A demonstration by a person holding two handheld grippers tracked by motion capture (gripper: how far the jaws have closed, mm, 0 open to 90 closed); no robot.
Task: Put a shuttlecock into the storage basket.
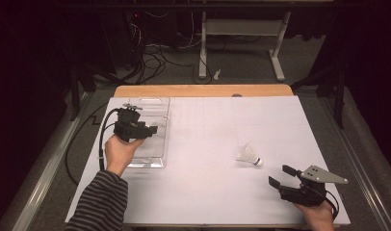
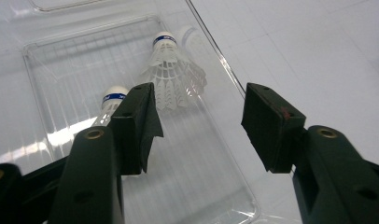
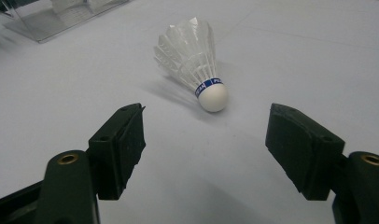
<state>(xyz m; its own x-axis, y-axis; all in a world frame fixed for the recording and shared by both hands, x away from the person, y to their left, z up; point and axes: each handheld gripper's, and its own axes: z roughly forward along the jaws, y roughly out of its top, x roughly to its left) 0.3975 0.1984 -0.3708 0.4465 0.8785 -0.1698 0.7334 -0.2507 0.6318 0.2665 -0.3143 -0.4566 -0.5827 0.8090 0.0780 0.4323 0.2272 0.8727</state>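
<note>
While both grippers stand idle over the white table sheet (image 1: 208, 192), the work in hand reads as collecting shuttlecocks into the clear plastic tray (image 1: 157, 161) at the left of the table.

Tray: lies flat near the left edge. The left gripper view finds two shuttlecocks inside it, one (image 2: 171, 74) lying in full sight with its cork away from the camera, the other (image 2: 110, 100) partly hidden behind the left jaw.

Left gripper (image 1: 152, 130): held over the tray, jaws wide apart, nothing between them.

Right gripper (image 1: 281, 175): near the front right corner, jaws spread wide and holding nothing, aimed toward the loose shuttlecock.

Loose shuttlecock (image 1: 248, 155): lies on its side on the sheet, well apart from the tray, just ahead of the right gripper, cork end with blue band toward that gripper and the feather skirt away.

Risks, as judged:
- The shuttlecock is light and rests on a curved skirt; a jaw touching it before closing would likely roll or push it away.
- Closing on the feathers could crush or bend them; the cork is the sounder hold, but being round and smooth it may squirt out of an off-centre grip.
- A drop into the tray could disturb the two already there.
</note>
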